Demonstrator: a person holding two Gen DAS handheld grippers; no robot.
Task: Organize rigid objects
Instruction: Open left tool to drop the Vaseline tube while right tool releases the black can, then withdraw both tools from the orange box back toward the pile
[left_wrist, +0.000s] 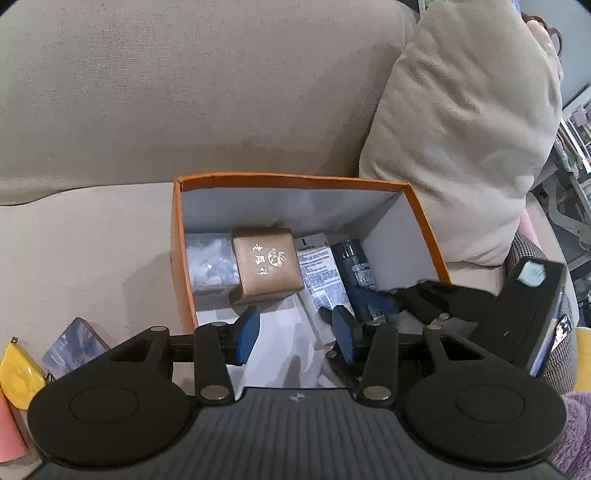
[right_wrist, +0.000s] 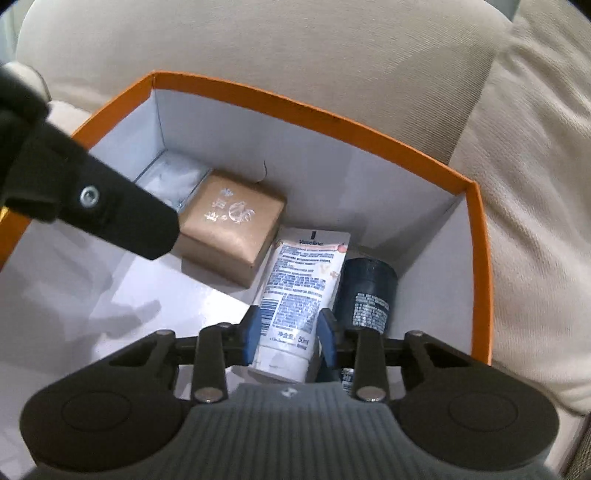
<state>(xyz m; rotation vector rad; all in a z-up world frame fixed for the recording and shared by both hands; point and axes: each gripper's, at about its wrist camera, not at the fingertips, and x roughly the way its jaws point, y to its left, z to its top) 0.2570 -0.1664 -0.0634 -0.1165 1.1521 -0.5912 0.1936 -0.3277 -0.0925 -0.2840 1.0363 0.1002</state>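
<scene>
A beige sofa (left_wrist: 184, 110) fills the upper part of both views, with a cushion (left_wrist: 461, 140) at the upper right of the left view. On its seat stands an orange box (left_wrist: 295, 181), white inside, taking the middle of each frame. Along its far wall lie, left to right, a clear packet (left_wrist: 208, 262), a bronze case (left_wrist: 267, 264), a white tube (right_wrist: 299, 295) and a dark bottle (right_wrist: 369, 295).

The right gripper (right_wrist: 290, 336), low in its frame, has its pads on either side of the tube's lower end; they look closed on it, so the step in hand appears to be setting the tube down beside the bottle. The next move would call for opening and lifting straight out without nudging the neighbours.

The left gripper (left_wrist: 295, 328) hangs over the box's near part, spread apart and holding nothing. A blue card (left_wrist: 74, 347) and a yellow pouch (left_wrist: 18, 369) wait at the lower left.
</scene>
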